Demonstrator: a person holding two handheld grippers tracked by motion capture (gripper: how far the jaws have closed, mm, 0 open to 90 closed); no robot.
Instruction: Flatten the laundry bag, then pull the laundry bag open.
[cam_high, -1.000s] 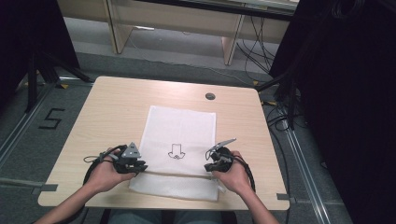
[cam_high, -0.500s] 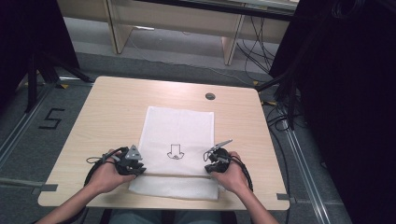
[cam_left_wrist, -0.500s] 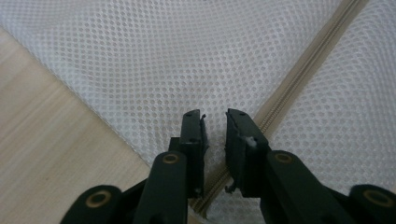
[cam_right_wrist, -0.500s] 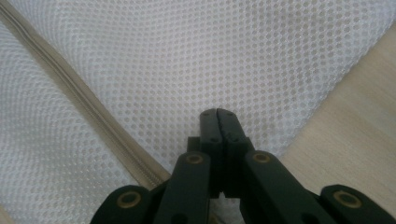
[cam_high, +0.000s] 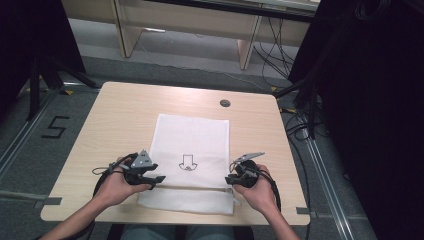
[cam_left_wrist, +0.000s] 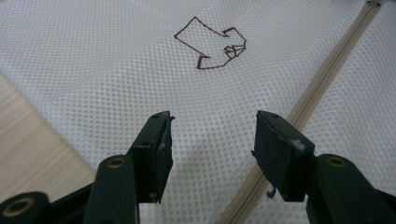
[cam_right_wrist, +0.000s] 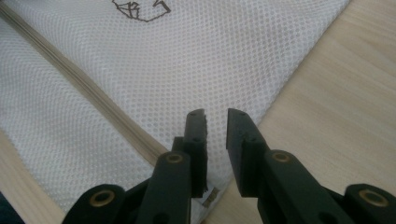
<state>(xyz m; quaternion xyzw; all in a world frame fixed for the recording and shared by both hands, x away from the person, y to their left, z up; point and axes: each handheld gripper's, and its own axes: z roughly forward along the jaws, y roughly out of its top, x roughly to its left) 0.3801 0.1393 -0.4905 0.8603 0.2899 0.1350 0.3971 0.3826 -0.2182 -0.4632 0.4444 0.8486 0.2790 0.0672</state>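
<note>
Bag: white mesh laundry bag (cam_high: 192, 157) lies flat on the middle of the desk (cam_high: 125, 115), its near end at the desk's front edge; a drawn arrow (cam_high: 187, 162) marks its middle and a beige zipper (cam_high: 195, 187) runs across it near the person.
Left claw: left claw (cam_left_wrist: 212, 140) has just been opening and now stands wide apart just over the mesh beside the zipper, with nothing pinched.
Right claw: right claw (cam_right_wrist: 215, 133) has just been parting too; a narrow gap shows between the jaws, clear of the fabric, over the bag's right edge near the zipper's end.
Risk, snagging: a jaw corner could catch the open weave if a hand pulls away low, dragging the bag askew.
Risk, slipping: thin mesh may slide on the smooth wood, so a one-sided pinch would likely bunch it or miss the zipper tab, which I cannot make out.
Desk: pale wood, with a round cable port (cam_high: 225, 103) at the far side.
Room: grey floor with a taped "5" (cam_high: 54, 127) at left, cables (cam_high: 280, 55) behind, dark curtains at the sides.
</note>
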